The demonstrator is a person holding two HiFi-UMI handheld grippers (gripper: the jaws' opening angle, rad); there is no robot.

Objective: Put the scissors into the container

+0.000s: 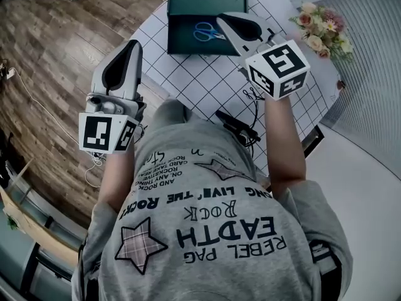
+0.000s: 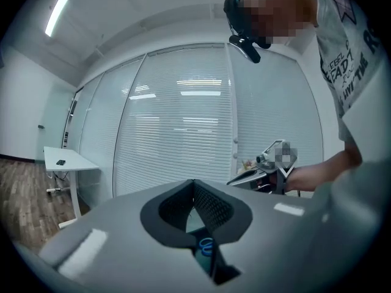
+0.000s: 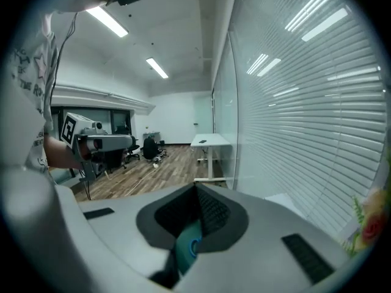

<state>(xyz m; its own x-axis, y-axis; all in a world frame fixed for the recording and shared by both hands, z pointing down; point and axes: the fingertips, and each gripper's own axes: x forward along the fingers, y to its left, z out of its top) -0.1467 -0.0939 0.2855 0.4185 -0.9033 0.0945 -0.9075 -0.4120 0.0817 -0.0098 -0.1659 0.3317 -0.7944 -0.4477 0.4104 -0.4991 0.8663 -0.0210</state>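
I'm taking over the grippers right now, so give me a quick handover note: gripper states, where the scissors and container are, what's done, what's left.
Left gripper: shut, empty, held near the table's left edge.
Right gripper: shut, empty, held by the container's right side.
Scissors: lying inside the open container on the table.
Done: the scissors appear to be in the container.
Left: nothing obvious, beyond drawing the grippers back.
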